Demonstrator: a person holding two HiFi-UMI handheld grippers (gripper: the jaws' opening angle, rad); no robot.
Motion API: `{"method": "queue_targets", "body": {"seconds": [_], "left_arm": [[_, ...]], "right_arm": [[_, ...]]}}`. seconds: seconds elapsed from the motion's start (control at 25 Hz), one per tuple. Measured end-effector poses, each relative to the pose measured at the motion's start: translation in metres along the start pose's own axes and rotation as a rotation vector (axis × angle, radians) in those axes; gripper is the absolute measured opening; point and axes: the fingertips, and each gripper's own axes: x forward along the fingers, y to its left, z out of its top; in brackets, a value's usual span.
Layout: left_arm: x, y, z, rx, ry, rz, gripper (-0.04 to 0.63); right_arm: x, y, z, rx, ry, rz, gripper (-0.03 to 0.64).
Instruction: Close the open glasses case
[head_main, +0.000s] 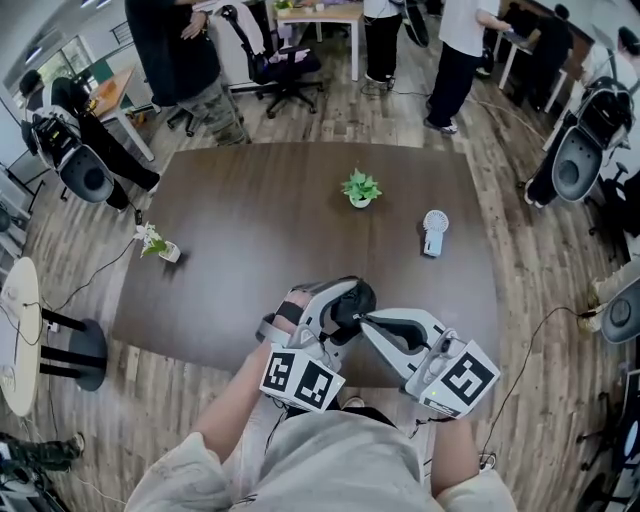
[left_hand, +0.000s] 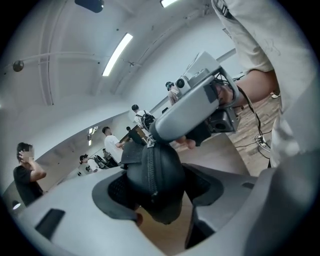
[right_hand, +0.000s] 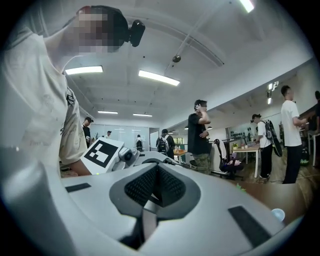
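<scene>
I'm pinching the glasses case (left_hand: 156, 181) with the left fingers (left_hand: 112, 192) over the tabletop (head_main: 270, 210); the right fingers (right_hand: 172, 186), pressed together, are meeting its zip. Closing looks nearly finished.

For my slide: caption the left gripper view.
The left gripper holds the black case; the shut right gripper meets its zipper.

The room is bright, lit evenly by long ceiling lamps (left_hand: 117, 54) that glare white in the gripper views. Shadows on the dark table (head_main: 270, 230) are soft and weak. All pictures bend strongly at the edges; the gripper views have black corners. The glasses case (left_hand: 160, 182), very near the lens, looks slightly unsharp.
</scene>
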Motion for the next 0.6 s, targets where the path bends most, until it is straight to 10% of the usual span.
{"method": "queue_targets", "body": {"seconds": [0.6], "left_arm": [[-0.040,0.003,0.029,0.071,-0.142,0.068,0.268]], "right_arm": [[-0.009,-0.035,-0.022,0.059,0.035,-0.057,0.003]]}}
